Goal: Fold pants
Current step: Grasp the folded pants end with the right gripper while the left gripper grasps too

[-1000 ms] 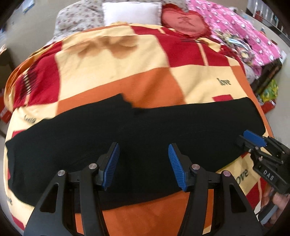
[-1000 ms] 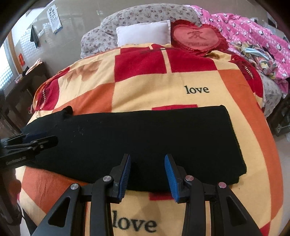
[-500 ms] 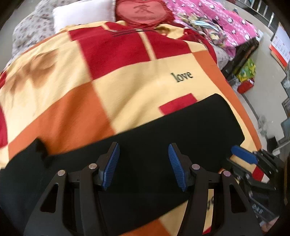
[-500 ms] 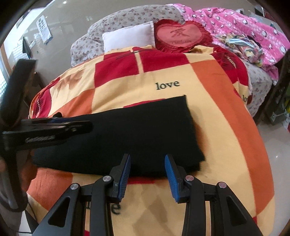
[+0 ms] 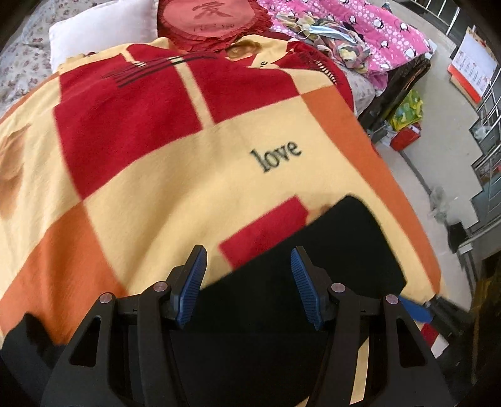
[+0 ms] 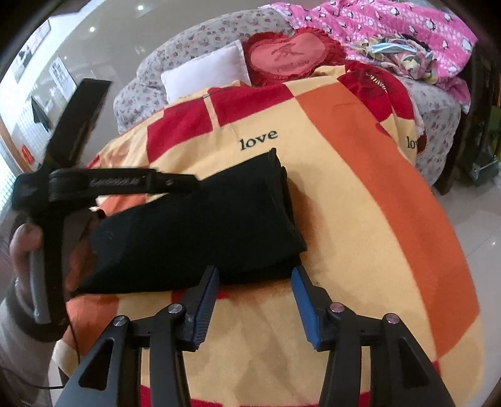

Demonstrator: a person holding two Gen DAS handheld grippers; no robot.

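Note:
Black pants (image 6: pixel 203 231) lie as a long strip across the checked red, orange and yellow blanket (image 6: pixel 360 194), their right end in two layers. My right gripper (image 6: pixel 255 270) hovers at the near edge of that end. Its jaws are opening and the pads press on nothing. My left gripper (image 5: pixel 248 252) is open above the far edge of the pants (image 5: pixel 338 250), with nothing gripped. In the right wrist view the left gripper (image 6: pixel 188 184) reaches over the pants from the left, held by a hand (image 6: pixel 23 244).
A white pillow (image 6: pixel 203 72), a red heart cushion (image 6: pixel 288 56) and a pink quilt (image 6: pixel 391 28) lie at the head of the bed. The bed's edge drops to a tiled floor on the right, where boxes and bags (image 5: pixel 404 131) stand.
Both grippers have slid right along the pants toward their right end. The left gripper now shows large in the right wrist view. The right jaws stand wider than before.

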